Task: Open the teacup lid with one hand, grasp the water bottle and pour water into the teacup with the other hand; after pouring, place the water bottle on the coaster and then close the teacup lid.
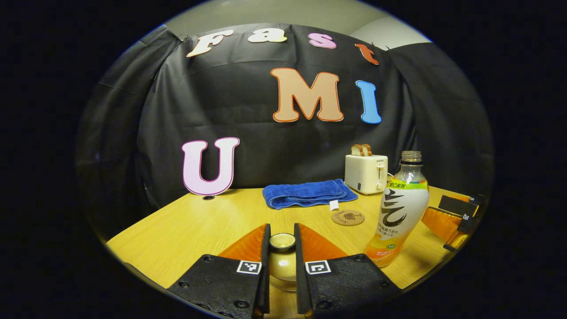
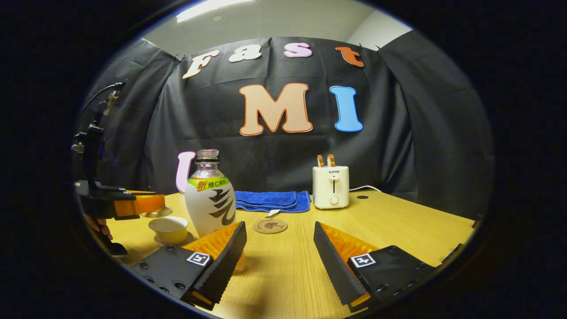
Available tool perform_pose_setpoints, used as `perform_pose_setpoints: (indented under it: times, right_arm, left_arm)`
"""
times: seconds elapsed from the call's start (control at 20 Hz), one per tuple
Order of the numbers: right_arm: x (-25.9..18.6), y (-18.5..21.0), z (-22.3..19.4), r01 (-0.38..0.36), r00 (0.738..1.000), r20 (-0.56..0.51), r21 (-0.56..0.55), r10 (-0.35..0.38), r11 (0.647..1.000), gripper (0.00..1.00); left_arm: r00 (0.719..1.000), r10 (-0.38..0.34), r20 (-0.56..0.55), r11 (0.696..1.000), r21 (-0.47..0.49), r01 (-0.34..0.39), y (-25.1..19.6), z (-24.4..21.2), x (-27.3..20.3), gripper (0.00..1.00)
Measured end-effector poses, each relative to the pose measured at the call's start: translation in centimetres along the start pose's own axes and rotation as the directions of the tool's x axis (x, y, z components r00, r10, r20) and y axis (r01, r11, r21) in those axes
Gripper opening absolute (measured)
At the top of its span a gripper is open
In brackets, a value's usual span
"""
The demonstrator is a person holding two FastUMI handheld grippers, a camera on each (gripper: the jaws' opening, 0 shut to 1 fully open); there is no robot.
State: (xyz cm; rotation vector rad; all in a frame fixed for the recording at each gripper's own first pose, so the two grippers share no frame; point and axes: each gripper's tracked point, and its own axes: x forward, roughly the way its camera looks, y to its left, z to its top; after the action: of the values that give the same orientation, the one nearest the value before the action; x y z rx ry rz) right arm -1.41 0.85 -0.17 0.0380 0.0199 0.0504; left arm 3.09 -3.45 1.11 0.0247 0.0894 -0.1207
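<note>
Fingers of left gripper (image 1: 282, 261) clamped on teacup lid (image 1: 282, 241); right gripper (image 2: 279, 248) fingers apart beside water bottle (image 2: 210, 199). Centre bottle between fingers, grip body low.

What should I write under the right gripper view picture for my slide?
Open right gripper beside the bottle; left gripper holds the lid above the teacup.

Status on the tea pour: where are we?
Done: left gripper has the teacup lid lifted off the open teacup. In hand: open right gripper nearing the water bottle, not gripping. Left: pour, bottle to coaster, reclose.
</note>
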Motion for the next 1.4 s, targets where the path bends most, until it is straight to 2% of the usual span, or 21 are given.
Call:
perform_pose_setpoints:
  times: [0.15,0.4,0.45,0.55,0.6,0.75,0.85,0.9,0.95,1.15,1.2,1.25,1.3,1.4]
  right_arm:
    - [-0.9,0.5,0.1,-0.013,1.0,-0.003,-0.017,0.012,1.0,0.98]
    - [-1.7,3.2,1.0,-0.094,0.995,0.014,-0.008,0.094,0.996,0.98]
    - [-1.8,3.7,0.8,-0.106,0.994,0.01,-0.013,0.106,0.994,0.94]
    - [-1.5,4.8,0.4,-0.131,0.991,-0.005,-0.02,0.131,0.991,0.98]
    - [-1.4,5.2,0.3,-0.14,0.99,-0.011,-0.023,0.14,0.99,0.94]
    - [-0.9,6.3,-0.2,-0.151,0.988,-0.022,-0.033,0.15,0.988,0.98]
    - [-0.4,7.0,-0.6,-0.161,0.986,-0.038,-0.032,0.16,0.986,0.98]
    - [-0.2,7.2,-0.9,-0.164,0.986,-0.048,-0.033,0.162,0.986,0.94]
    - [0.1,7.3,-1.2,-0.165,0.985,-0.061,-0.034,0.163,0.986,0.98]
    - [1.3,8.2,-2.5,-0.178,0.978,-0.113,-0.017,0.175,0.984,0.98]
    - [1.6,8.2,-2.6,-0.175,0.977,-0.124,-0.02,0.172,0.984,0.94]
    - [1.9,8.2,-2.7,-0.172,0.977,-0.134,-0.028,0.166,0.985,0.98]
    - [2.2,8.3,-3.0,-0.174,0.975,-0.146,-0.035,0.167,0.984,0.94]
    - [2.6,8.6,-3.3,-0.177,0.972,-0.164,-0.041,0.168,0.983,0.96]
  left_arm:
    - [1.0,0.001,0.008,1.0,-0.005,-0.001,0.1,0.2,-0.5,0.21]
    - [1.0,0.003,0.021,1.0,-0.028,-0.003,0.8,0.5,-1.5,0.21]
    - [1.0,0.008,0.026,1.0,-0.026,-0.008,1.1,0.6,-1.7,0.21]
    - [0.999,0.014,0.032,1.0,-0.028,-0.013,1.7,0.8,-2.0,0.21]
    - [0.999,0.015,0.034,0.999,-0.03,-0.014,1.8,0.9,-2.2,0.21]
    - [0.999,0.02,0.038,1.0,-0.023,-0.019,2.4,1.0,-2.4,0.21]
    - [0.999,0.019,0.039,0.999,-0.026,-0.018,2.7,1.1,-2.6,0.21]
    - [0.999,0.018,0.039,0.999,-0.031,-0.017,2.8,1.1,-2.5,0.21]
    - [0.999,0.018,0.038,0.999,-0.035,-0.017,2.8,1.1,-2.5,0.21]
    - [0.999,0.017,0.043,0.999,-0.047,-0.015,3.0,1.1,-2.2,0.21]
    - [0.999,0.016,0.046,0.998,-0.054,-0.013,3.0,1.2,-2.2,0.21]
    - [0.999,0.016,0.046,0.998,-0.06,-0.013,3.1,1.2,-2.0,0.21]
    - [0.999,0.018,0.044,0.998,-0.065,-0.015,3.2,1.1,-1.9,0.21]
    - [0.999,0.022,0.043,0.997,-0.077,-0.018,3.5,1.0,-1.7,0.21]
